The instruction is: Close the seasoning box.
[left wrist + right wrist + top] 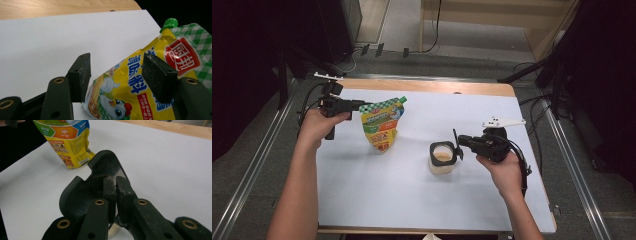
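A yellow seasoning pouch (382, 125) (125, 90) (67, 142) with a green cap (402, 99) (170, 23) stands at the table's left. My left gripper (363, 106) (117, 58) reaches its upper left corner. The jaws stand apart with the pouch between them, one pad on the printed face and the other at its edge. A small jar (441, 165) of tan contents sits at centre right. Its black lid (455, 141) (82, 192) stands up at the jar's right side. My right gripper (460, 142) (115, 180) is shut on that lid's thin wall.
A white sheet (412, 200) covers the wooden table (427, 86). Dark stands (557, 75) and cables (532, 115) crowd the floor beyond the right edge. A metal rail (257, 155) runs along the left side.
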Demonstrator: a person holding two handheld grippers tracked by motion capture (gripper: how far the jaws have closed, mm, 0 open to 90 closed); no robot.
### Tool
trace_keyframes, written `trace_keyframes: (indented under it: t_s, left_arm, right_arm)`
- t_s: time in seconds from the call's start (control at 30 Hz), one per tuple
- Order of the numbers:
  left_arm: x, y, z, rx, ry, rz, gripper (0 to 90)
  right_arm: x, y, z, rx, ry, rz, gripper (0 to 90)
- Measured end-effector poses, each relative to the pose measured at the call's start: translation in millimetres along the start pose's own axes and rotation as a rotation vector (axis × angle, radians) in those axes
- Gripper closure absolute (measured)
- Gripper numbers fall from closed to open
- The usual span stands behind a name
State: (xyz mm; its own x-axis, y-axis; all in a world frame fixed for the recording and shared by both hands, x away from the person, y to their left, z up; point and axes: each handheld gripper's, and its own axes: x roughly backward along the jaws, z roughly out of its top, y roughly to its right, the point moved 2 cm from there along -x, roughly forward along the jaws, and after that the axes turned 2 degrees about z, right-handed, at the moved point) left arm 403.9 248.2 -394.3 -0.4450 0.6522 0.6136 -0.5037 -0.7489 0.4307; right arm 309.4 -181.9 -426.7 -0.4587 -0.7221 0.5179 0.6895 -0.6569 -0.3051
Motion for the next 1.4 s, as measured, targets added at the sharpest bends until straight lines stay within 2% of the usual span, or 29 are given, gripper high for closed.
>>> trace_keyframes:
  t_s: [0.2, 0.4, 0.63, 1.13, 1.4]
  left_arm:
    - [-0.5, -0.1, -0.2, -0.004, -0.004, 0.001, 41.1]
    - [-0.8, -0.6, -0.5, -0.002, -0.004, 0.0, 41.1]
    - [-1.2, -0.9, -0.7, 0.002, -0.006, 0.003, 41.0]
    - [-2.2, -1.8, -1.0, 0.006, -0.007, 0.004, 41.0]
    - [-2.2, -2.8, -1.3, 0.008, -0.006, 0.005, 41.0]
  right_arm:
    - [-4.7, -5.5, 0.2, -0.002, -0.001, 0.03, 87.2]
    - [-10.8, -13.0, -0.1, 0.017, -0.016, 0.049, 87.2]
    - [-18.5, -16.3, -2.7, 0.027, -0.033, 0.059, 87.1]
    - [-42.3, -29.5, -11.7, 0.068, -0.11, 0.083, 87.1]
    - [-45.8, -31.8, -13.6, 0.08, -0.108, 0.096, 87.1]
